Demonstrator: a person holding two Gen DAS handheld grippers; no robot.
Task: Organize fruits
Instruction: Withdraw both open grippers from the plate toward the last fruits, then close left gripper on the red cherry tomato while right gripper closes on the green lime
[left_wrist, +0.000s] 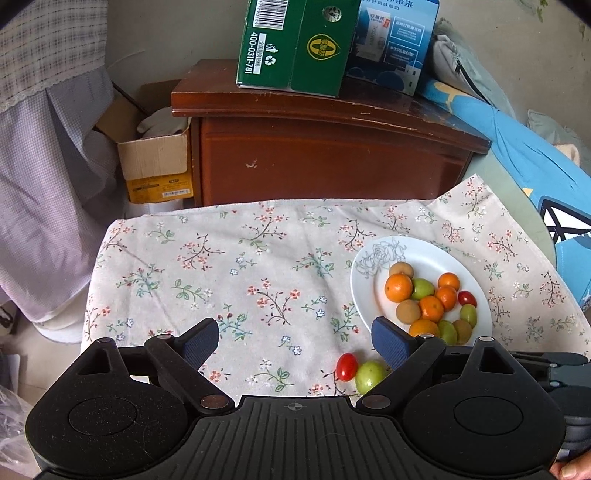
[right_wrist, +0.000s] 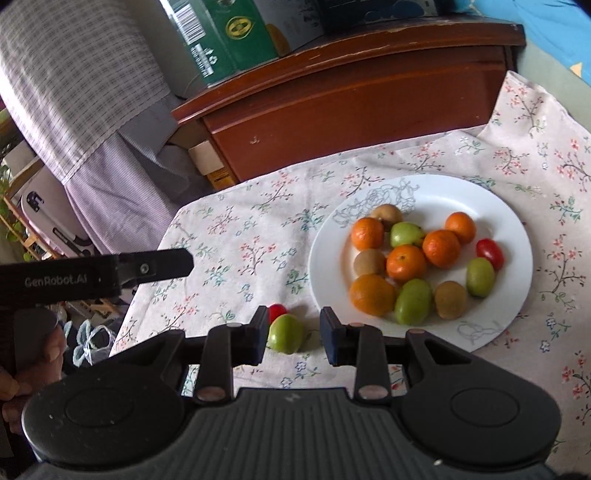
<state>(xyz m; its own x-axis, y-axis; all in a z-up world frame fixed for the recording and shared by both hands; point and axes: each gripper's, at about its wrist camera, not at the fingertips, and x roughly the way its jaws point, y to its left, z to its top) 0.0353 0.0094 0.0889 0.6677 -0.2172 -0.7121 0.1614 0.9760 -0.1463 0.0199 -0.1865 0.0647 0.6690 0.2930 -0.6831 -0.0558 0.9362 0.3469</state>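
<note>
Two fruits remain off the round white plate (right_wrist: 421, 184): a small green plum-like fruit (right_wrist: 285, 334) and a red cherry tomato (right_wrist: 277, 311), touching on the floral-clothed tabletop (left_wrist: 229, 266). The right tool (right_wrist: 293, 334), empty and part-open, frames the green fruit; it should descend and close. The left tool (left_wrist: 295, 345) hangs wide, empty.

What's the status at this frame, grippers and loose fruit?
Left hand-held gripper open, empty. Right hand-held gripper narrow, over green fruit, not gripping. Cherry tomato beside it, both off the plate. Nothing blocking.
</note>
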